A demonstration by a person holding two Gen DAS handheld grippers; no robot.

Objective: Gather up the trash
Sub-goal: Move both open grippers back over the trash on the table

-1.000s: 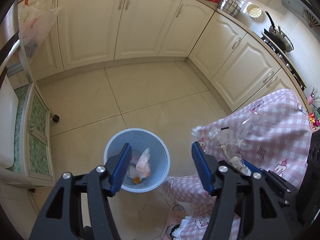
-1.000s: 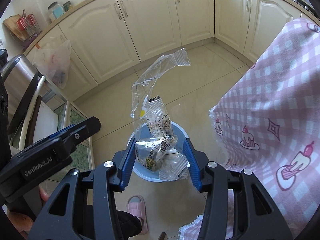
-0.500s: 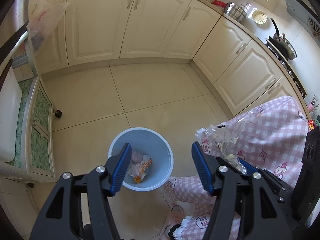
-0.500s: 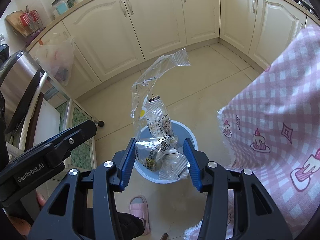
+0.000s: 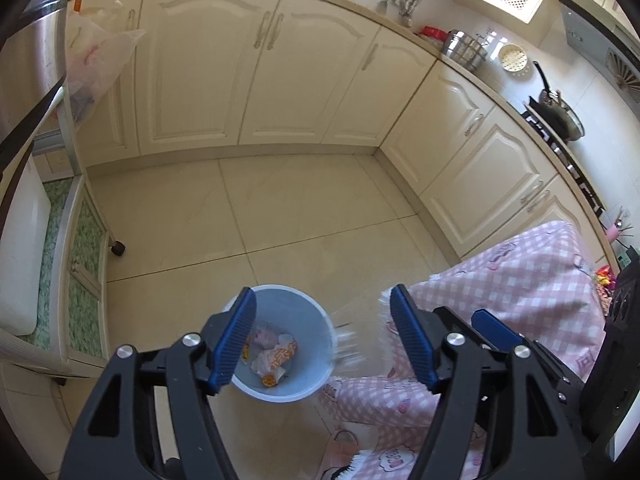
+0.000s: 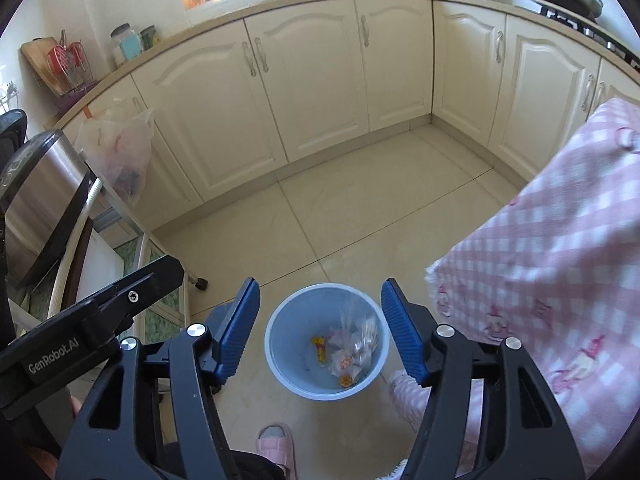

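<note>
A light blue bin [image 5: 298,312] stands on the tiled floor below both grippers. An orange-and-white wrapper [image 5: 278,356] and other scraps lie at its bottom. My left gripper [image 5: 322,296] hangs above it, its jaws opening with nothing between them. A blurred clear streak [image 5: 346,342] shows at the bin's right rim. In the right wrist view, clear plastic bags [image 6: 356,338] lie inside the bin [image 6: 294,320]. My right gripper [image 6: 319,286] hovers over it, its jaws opening and empty. The left gripper's black body [image 6: 92,328] shows beside it.
A table with a pink checked cloth [image 6: 560,260] stands right of the bin. Cream cabinets [image 5: 260,76] line the far side. A wheeled cart [image 5: 76,280] and a hanging plastic bag [image 6: 120,152] are on the left. A pink slipper [image 6: 276,444] is near the bin.
The right gripper opened and the clear bags it held dropped into the bin. Both grippers rose a little, so the bin looks smaller. The left jaws widened slightly.
</note>
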